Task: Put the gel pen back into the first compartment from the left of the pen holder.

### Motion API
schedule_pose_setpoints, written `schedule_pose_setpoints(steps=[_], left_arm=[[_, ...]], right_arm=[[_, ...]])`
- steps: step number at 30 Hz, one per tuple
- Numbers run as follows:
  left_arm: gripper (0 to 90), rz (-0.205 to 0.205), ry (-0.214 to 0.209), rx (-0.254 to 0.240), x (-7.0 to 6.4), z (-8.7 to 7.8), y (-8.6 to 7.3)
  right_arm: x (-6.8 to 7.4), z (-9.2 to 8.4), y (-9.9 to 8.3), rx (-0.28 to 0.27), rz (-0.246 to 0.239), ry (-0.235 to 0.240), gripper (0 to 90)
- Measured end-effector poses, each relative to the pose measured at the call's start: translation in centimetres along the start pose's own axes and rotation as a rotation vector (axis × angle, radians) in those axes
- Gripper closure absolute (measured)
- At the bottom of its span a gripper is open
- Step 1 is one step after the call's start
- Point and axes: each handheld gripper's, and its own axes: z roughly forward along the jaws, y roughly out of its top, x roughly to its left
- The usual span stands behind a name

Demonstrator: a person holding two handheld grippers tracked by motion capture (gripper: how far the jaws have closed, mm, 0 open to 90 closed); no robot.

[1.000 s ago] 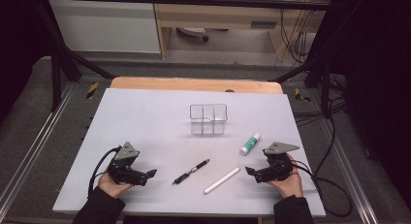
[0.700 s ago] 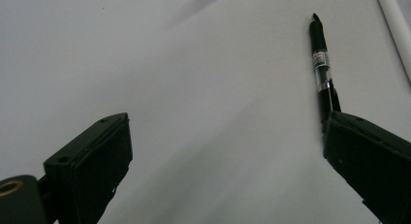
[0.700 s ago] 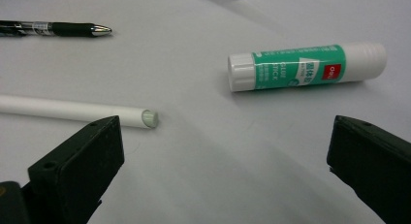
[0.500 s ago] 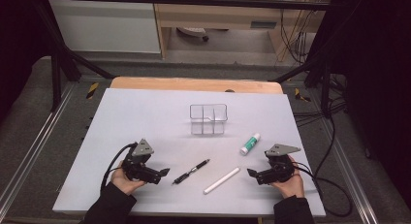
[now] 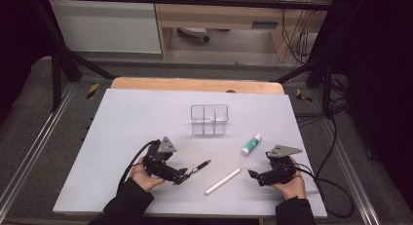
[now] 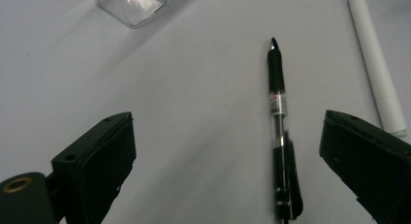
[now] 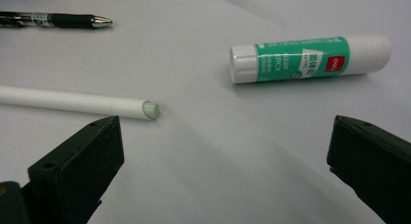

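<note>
The left gripper [image 5: 181, 177] holds its fingers wide open around the black pen [image 6: 277, 115], ready to pinch it off the worktop [image 5: 126, 118].

1. Lab recording bay, not a home.
2. White table [image 5: 146, 118] inside a black frame [image 5: 58, 64].
3. Cables [image 5: 297, 35] bunched far right; dark curtains both sides.
4. Wooden bench [image 5: 219, 15] far behind.
</note>
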Motion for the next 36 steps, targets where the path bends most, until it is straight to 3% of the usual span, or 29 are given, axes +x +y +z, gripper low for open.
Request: schedule_pose_setpoints(steps=[9, 16, 24, 36], left_arm=[[20.4, 0.015, -0.052, 0.056, -1.3, 2.6, 2.5], [31.3, 0.027, -0.055, 0.111, -2.2, 4.7, 3.6], [48.8, 0.047, -0.071, 0.173, -2.7, 6.1, 4.4], [69.5, 0.037, -0.092, 0.224, -2.5, 7.1, 4.5]], right_arm=[[0.0, -0.2, 0.0, -0.005, -0.005, -0.002, 0.2], [-0.1, -0.3, 0.1, -0.011, -0.004, 0.001, 0.2], [-0.1, -0.4, 0.1, -0.013, 0.000, 0.006, 0.2], [-0.1, -0.3, 0.1, -0.013, -0.002, 0.011, 0.2]])
